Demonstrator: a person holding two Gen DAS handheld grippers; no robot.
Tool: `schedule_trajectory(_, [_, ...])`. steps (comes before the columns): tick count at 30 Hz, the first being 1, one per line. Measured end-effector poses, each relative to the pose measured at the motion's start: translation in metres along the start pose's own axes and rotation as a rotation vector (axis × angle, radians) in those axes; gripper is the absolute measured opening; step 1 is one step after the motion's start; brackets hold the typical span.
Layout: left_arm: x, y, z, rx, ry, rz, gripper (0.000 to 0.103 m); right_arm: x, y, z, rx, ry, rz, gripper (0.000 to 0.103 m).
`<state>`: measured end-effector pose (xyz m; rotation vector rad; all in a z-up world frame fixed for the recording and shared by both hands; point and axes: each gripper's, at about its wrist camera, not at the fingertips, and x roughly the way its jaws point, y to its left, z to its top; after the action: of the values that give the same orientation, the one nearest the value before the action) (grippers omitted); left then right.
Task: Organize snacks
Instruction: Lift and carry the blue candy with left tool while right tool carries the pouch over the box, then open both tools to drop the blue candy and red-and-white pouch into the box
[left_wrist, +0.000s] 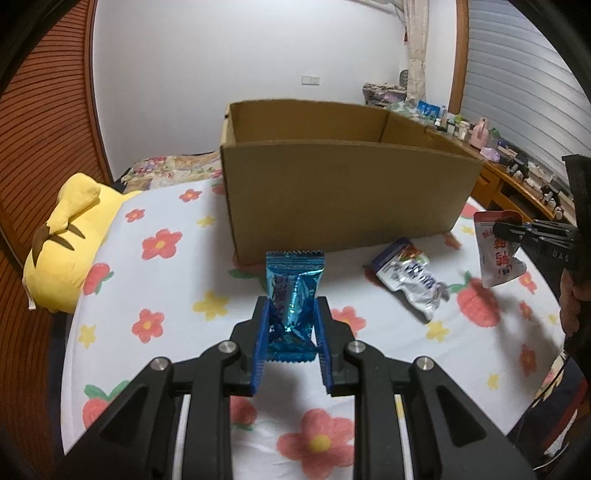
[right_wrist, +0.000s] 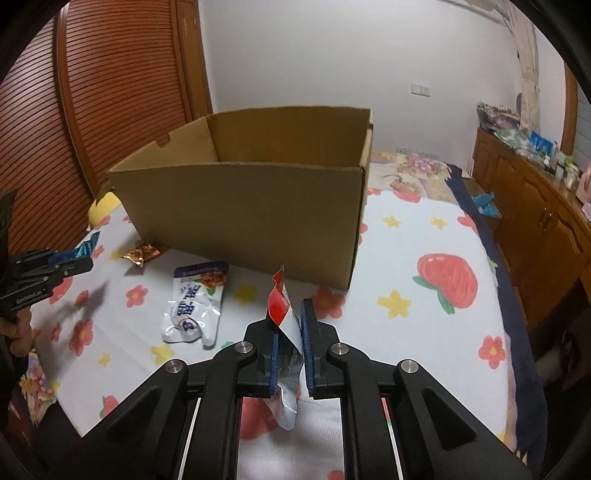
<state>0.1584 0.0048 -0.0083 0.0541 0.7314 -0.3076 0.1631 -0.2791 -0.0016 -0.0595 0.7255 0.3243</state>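
Both tools are gripping: left tool blue wrapper, right tool red pouch edge-on, risking slippage before the box.

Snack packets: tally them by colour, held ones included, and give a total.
Blue packet, in the left gripper: 1
Red-and-white pouch, in the right gripper: 1
White-and-navy pouch, on the bedspread: 1
Gold packet, by the box: 1
Total: 4

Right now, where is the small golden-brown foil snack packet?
In the right wrist view the golden-brown foil packet lies on the flowered bedsheet, at the cardboard box's near left corner, behind the white pouch.
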Motion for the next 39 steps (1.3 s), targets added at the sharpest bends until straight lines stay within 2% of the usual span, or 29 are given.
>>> schedule_trajectory(7, [-0.026,-0.014,0.032,0.029,-0.071,-0.035,0.022,-0.031,0.011,0.02,-0.04,-0.065,0.017,0.008])
schedule_trajectory(12, [-0.042,-0.022,0.067,0.059,-0.129,-0.041,0.022,-0.053,0.018,0.044,-0.069,-0.121,0.029,0.008])
schedule_trajectory(21, [-0.039,-0.02,0.125,0.077,-0.177,-0.027,0.022,-0.064,0.026,0.102,-0.127,-0.204,0.038,0.008])
schedule_trajectory(29, [-0.007,-0.01,0.164,0.068,-0.156,-0.001,0.022,-0.032,0.03,0.146,-0.162,-0.213,0.064,0.008])
schedule_trajectory(33, [0.013,-0.005,0.174,0.056,-0.131,0.014,0.022,0.003,0.028,0.158,-0.164,-0.168,0.072,0.008])
schedule_trajectory(39, [0.042,-0.003,0.181,0.056,-0.102,0.028,0.022,0.045,0.024,0.157,-0.154,-0.092,0.052,0.01])
